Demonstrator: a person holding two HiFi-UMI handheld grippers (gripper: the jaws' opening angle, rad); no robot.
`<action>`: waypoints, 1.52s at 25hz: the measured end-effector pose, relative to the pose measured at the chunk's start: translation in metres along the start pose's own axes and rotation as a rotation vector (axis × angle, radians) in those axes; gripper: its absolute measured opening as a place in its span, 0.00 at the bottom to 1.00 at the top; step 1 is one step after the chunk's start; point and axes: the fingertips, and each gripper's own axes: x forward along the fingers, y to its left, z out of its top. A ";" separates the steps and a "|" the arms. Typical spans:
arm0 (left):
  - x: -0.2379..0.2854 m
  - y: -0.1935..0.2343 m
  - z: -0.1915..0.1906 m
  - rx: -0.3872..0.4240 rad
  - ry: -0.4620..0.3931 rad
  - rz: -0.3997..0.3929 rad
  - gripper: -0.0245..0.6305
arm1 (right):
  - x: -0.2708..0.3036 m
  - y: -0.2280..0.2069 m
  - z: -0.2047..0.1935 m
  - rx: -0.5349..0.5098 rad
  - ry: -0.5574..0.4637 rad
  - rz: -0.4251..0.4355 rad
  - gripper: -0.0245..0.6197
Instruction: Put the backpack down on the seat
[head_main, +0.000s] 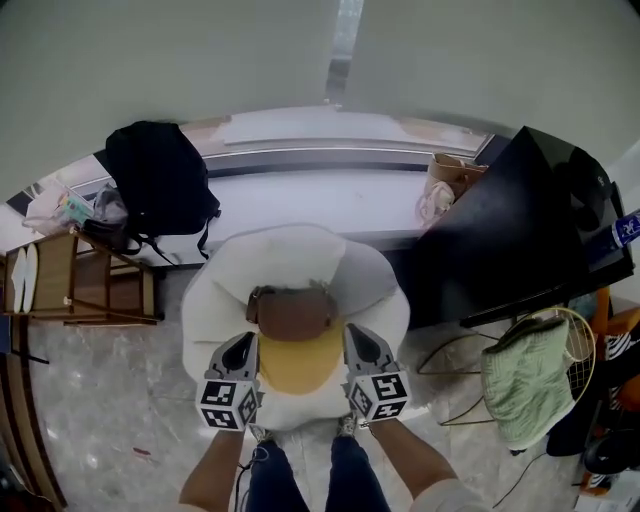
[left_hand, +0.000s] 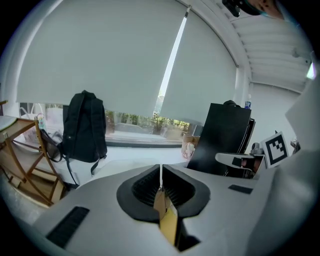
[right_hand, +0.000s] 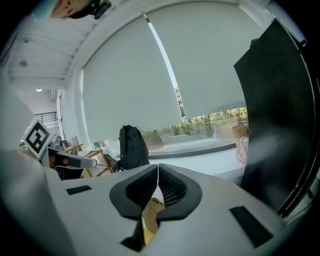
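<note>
A brown (head_main: 292, 312) and yellow backpack hangs between my two grippers, over a round white padded seat (head_main: 300, 250), in the head view. My left gripper (head_main: 243, 348) is at the backpack's left side and my right gripper (head_main: 360, 342) at its right side. In the left gripper view the jaws (left_hand: 160, 187) are shut on a tan strip of the backpack (left_hand: 167, 220). The right gripper (right_hand: 158, 187) is likewise shut on tan fabric of the backpack (right_hand: 149, 217). Whether the backpack touches the seat I cannot tell.
A black backpack (head_main: 160, 180) leans on the white window ledge (head_main: 320, 200) at the back left. A wooden rack (head_main: 80, 285) stands at left. A black panel (head_main: 510, 230), a paper bag (head_main: 450, 180) and a green cloth (head_main: 525, 375) on a wire chair are at right.
</note>
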 end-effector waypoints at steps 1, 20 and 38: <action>-0.006 -0.003 0.006 0.004 -0.011 -0.001 0.10 | -0.003 0.003 0.007 -0.002 -0.011 0.004 0.09; -0.104 -0.062 0.099 0.109 -0.139 -0.006 0.10 | -0.097 0.043 0.118 -0.091 -0.140 0.044 0.09; -0.169 -0.086 0.152 0.167 -0.264 -0.007 0.10 | -0.144 0.071 0.192 -0.153 -0.277 0.067 0.09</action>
